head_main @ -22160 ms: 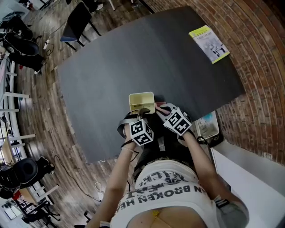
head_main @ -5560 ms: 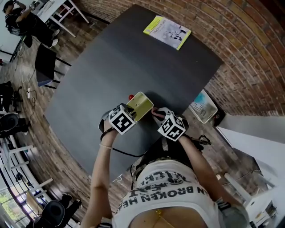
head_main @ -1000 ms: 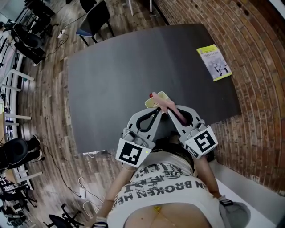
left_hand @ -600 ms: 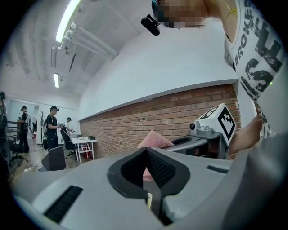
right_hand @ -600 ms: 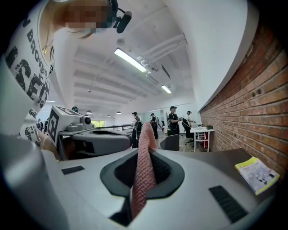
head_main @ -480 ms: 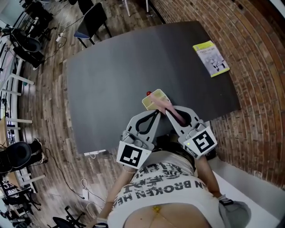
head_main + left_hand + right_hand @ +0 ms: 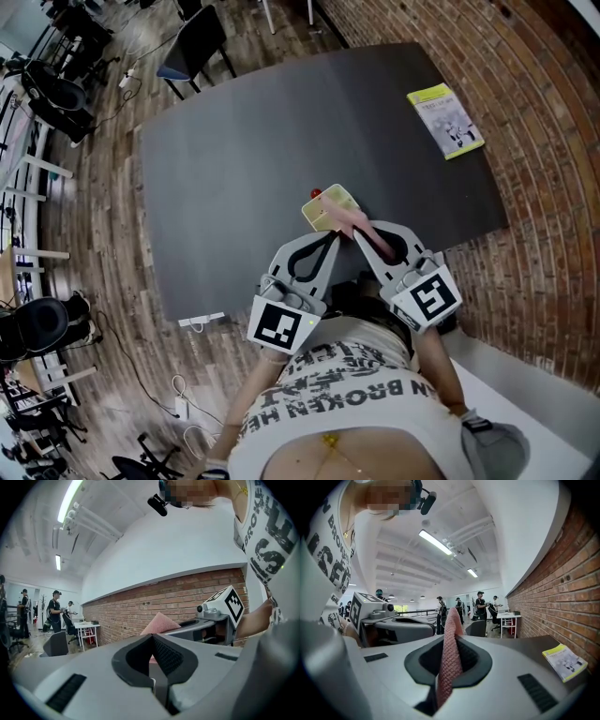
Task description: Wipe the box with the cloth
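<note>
- Two hand-held grippers meet at chest height over the near edge of a dark table (image 7: 234,141), where a person works on a pale yellow box (image 7: 328,208) with a pink cloth (image 7: 451,653).
- Left gripper (image 7: 152,641): jaws closed almost flat, apparently nipping a thin wall of the box. The box sits tipped at the jaw tips and, as far as I can judge, clear of the tabletop.
- Right gripper (image 7: 450,641): jaws clamped on the cloth, a folded strip standing up between the pads, its free end reaching toward the box.
- Done well, the wipe needs a steady left grip while the cloth is pressed flat and drawn in even strokes. The box should then be turned to offer its unwiped faces.
- Earlier, the box sat upright and open-topped on the table with both grippers low beside it; now it is raised and tilted. Over the last second, hardly anything has shifted.
- A yellow booklet (image 7: 445,122) lies well apart, near the table's far corner.
</note>
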`<state>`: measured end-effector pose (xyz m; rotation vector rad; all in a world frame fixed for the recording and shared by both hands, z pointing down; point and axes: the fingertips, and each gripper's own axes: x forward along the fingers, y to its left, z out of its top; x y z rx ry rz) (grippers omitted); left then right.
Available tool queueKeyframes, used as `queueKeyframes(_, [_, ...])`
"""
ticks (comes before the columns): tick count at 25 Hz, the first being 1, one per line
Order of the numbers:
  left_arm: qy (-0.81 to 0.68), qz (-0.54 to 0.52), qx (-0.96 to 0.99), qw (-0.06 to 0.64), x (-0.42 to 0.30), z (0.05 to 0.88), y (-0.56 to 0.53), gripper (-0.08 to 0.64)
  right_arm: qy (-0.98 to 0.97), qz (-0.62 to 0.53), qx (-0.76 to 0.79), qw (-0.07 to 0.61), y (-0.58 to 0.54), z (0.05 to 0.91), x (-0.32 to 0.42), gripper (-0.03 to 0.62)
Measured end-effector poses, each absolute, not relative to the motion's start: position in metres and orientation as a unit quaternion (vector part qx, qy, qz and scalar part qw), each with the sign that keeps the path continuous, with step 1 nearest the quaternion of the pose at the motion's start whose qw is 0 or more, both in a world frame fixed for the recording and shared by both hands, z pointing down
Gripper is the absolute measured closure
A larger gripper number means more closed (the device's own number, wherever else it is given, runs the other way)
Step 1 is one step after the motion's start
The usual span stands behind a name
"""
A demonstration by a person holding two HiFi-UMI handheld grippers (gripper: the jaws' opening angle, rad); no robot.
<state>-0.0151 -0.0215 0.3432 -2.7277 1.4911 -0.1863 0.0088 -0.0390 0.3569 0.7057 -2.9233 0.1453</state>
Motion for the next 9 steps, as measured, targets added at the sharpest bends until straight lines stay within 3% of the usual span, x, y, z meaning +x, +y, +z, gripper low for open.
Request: queueKeyframes(9, [0.471,-0.070,-0.879,0.012,-0.0134,0.3468,-0.0187,0.554,-0.969,0.049,0.233,0.067,-0.0358,0.3558,0.0065,0.575])
